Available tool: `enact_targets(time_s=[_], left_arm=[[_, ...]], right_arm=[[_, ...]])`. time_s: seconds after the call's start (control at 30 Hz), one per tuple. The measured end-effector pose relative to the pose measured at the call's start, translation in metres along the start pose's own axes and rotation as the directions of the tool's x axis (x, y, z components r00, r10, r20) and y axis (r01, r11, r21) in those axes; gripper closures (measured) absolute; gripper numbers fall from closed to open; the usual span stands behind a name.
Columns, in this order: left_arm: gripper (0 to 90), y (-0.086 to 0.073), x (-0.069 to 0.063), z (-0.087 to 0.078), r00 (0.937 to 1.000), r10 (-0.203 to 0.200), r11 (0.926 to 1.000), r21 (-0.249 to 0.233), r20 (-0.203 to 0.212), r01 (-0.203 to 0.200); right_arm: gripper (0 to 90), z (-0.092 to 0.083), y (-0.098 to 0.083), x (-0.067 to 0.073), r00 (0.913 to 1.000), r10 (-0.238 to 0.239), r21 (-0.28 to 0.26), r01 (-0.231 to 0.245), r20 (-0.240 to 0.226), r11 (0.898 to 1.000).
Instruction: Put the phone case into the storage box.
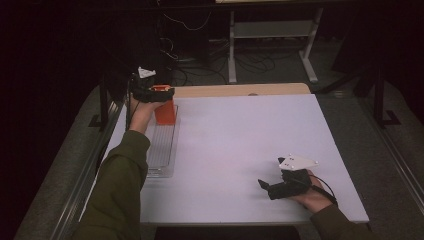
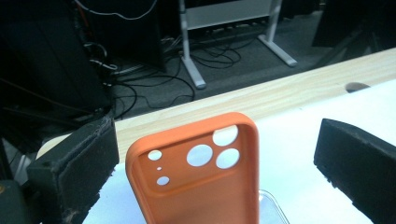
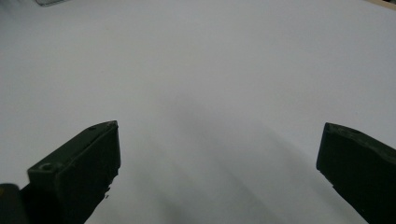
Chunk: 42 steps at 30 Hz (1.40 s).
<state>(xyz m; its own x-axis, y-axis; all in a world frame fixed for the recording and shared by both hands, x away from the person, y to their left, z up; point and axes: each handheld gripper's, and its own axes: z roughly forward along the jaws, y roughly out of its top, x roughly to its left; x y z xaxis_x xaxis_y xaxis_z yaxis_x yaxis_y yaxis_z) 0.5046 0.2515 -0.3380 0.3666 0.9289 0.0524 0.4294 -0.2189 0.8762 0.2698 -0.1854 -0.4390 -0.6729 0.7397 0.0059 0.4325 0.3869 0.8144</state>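
Observation:
An orange phone case (image 1: 165, 111) stands upright at the far end of a clear plastic tray (image 1: 162, 150) on the table's left side. My left gripper (image 1: 155, 92) hovers at the top of the case. In the left gripper view the case (image 2: 196, 182) shows its inside and camera holes. It sits between the jaws of my left gripper (image 2: 215, 135), which stand wide with a gap on each side and do not touch it. My right gripper (image 1: 267, 186) rests low at the near right of the table. Its jaws (image 3: 219, 135) are open over bare white surface with nothing between them.
The white tabletop (image 1: 240, 140) has a light wooden strip (image 1: 240, 90) along its far edge. Beyond that edge are a desk frame (image 1: 270, 30) and cables on a dark floor. A metal rail (image 1: 95, 165) runs along the table's left side.

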Motion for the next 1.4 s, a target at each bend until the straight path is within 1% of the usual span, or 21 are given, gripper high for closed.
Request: enact_targets(time_s=[0.03, 0.07, 0.2, 0.23, 0.4, 0.5, 0.53, 0.63, 0.67, 0.7, 0.87, 0.9, 0.97, 1.0, 1.03, 1.07, 1.23, 1.3, 1.33, 1.37, 1.4], left_arm=[[0.0, 0.001, 0.001, -0.003, 0.9999, 0.01, 0.9999, 0.009, 0.012, -0.01], [0.0, 0.001, 0.001, -0.005, 0.9997, 0.009, 0.9999, 0.004, 0.022, -0.009], [0.0, 0.001, 0.003, -0.013, 0.9976, 0.025, 0.9995, 0.016, 0.065, -0.026], [0.0, 0.001, 0.004, -0.015, 0.9967, 0.031, 0.999, 0.029, 0.075, -0.033], [0.0, 0.0, 0.005, -0.023, 0.9908, 0.047, 0.9971, 0.053, 0.127, -0.054], [0.0, 0.0, 0.005, -0.031, 0.9868, 0.057, 0.9967, 0.049, 0.152, -0.065], [0.0, -0.001, 0.004, -0.033, 0.9853, 0.053, 0.9971, 0.046, 0.162, -0.061], [0.0, -0.003, 0.004, -0.04, 0.9783, 0.051, 0.996, 0.062, 0.201, -0.064], [0.0, -0.004, 0.005, -0.042, 0.9751, 0.058, 0.9953, 0.064, 0.214, -0.073], [0.0, -0.005, 0.005, -0.045, 0.9723, 0.055, 0.9951, 0.067, 0.227, -0.072], [0.0, -0.011, 0.002, -0.057, 0.9602, 0.058, 0.9937, 0.077, 0.273, -0.081], [0.0, -0.012, 0.001, -0.06, 0.9567, 0.067, 0.9923, 0.081, 0.283, -0.093], [0.0, -0.014, 0.0, -0.064, 0.9529, 0.071, 0.9915, 0.083, 0.295, -0.1], [0.0, -0.015, -0.001, -0.067, 0.9506, 0.073, 0.9909, 0.086, 0.302, -0.104], [0.0, -0.017, -0.001, -0.069, 0.9477, 0.071, 0.9906, 0.089, 0.311, -0.104], [0.0, -0.018, -0.001, -0.071, 0.9444, 0.079, 0.9892, 0.093, 0.319, -0.114], [0.0, -0.025, -0.006, -0.081, 0.936, 0.062, 0.991, 0.09, 0.347, -0.099], [0.0, -0.027, -0.008, -0.085, 0.931, 0.062, 0.9905, 0.092, 0.36, -0.102], [0.0, -0.029, -0.01, -0.086, 0.93, 0.059, 0.991, 0.09, 0.363, -0.099], [0.0, -0.03, -0.011, -0.088, 0.9275, 0.069, 0.9896, 0.092, 0.367, -0.111], [0.0, -0.031, -0.013, -0.09, 0.926, 0.068, 0.9898, 0.091, 0.371, -0.11]], right_arm=[[0.0, 0.0, 0.0, 0.0, 1.0, 0.003, -0.002, -0.003, 0.0, 1.0], [0.0, 0.0, 0.0, 0.0, 1.0, 0.003, -0.003, -0.003, 0.0, 1.0], [0.0, 0.0, 0.0, 0.0, 1.0, 0.004, -0.002, -0.004, 0.0, 1.0], [0.0, 0.0, 0.0, 0.0, 1.0, 0.005, -0.001, -0.005, 0.0, 1.0], [0.0, 0.0, 0.0, 0.0, 1.0, 0.002, -0.004, -0.002, 0.001, 1.0], [0.0, 0.0, 0.0, 0.0, 1.0, 0.004, -0.003, -0.004, 0.002, 1.0], [0.0, 0.0, 0.0, 0.0, 1.0, 0.002, -0.004, -0.002, 0.002, 1.0], [0.0, 0.0, 0.001, 0.0, 1.0, -0.005, -0.002, 0.005, 0.002, 1.0], [0.0, 0.0, 0.001, 0.001, 1.0, 0.005, -0.001, -0.005, 0.001, 1.0], [0.0, 0.001, 0.001, 0.001, 1.0, 0.005, 0.0, -0.005, 0.001, 1.0], [0.0, 0.001, 0.002, 0.001, 1.0, -0.001, 0.003, 0.001, 0.001, 1.0], [0.0, 0.001, 0.002, 0.001, 1.0, 0.0, 0.001, 0.0, 0.0, 1.0], [0.0, 0.002, 0.002, 0.001, 1.0, -0.004, 0.001, 0.004, 0.002, 1.0], [0.0, 0.002, 0.002, 0.001, 0.9999, -0.013, -0.006, 0.013, 0.005, 1.0], [0.0, 0.002, 0.002, 0.001, 0.9999, -0.011, -0.004, 0.011, 0.003, 1.0], [0.0, 0.002, 0.002, 0.001, 1.0, -0.007, -0.004, 0.007, 0.002, 1.0], [0.0, 0.001, 0.002, 0.0, 1.0, -0.006, -0.002, 0.006, 0.005, 1.0], [0.0, 0.001, 0.003, 0.0, 1.0, -0.006, 0.0, 0.006, 0.004, 1.0], [0.0, 0.001, 0.003, 0.0, 0.9999, -0.012, -0.003, 0.012, 0.003, 1.0], [0.0, 0.001, 0.003, 0.0, 0.9999, -0.01, -0.002, 0.01, 0.002, 1.0], [0.0, 0.001, 0.003, 0.0, 1.0, -0.009, -0.004, 0.009, 0.002, 1.0]])
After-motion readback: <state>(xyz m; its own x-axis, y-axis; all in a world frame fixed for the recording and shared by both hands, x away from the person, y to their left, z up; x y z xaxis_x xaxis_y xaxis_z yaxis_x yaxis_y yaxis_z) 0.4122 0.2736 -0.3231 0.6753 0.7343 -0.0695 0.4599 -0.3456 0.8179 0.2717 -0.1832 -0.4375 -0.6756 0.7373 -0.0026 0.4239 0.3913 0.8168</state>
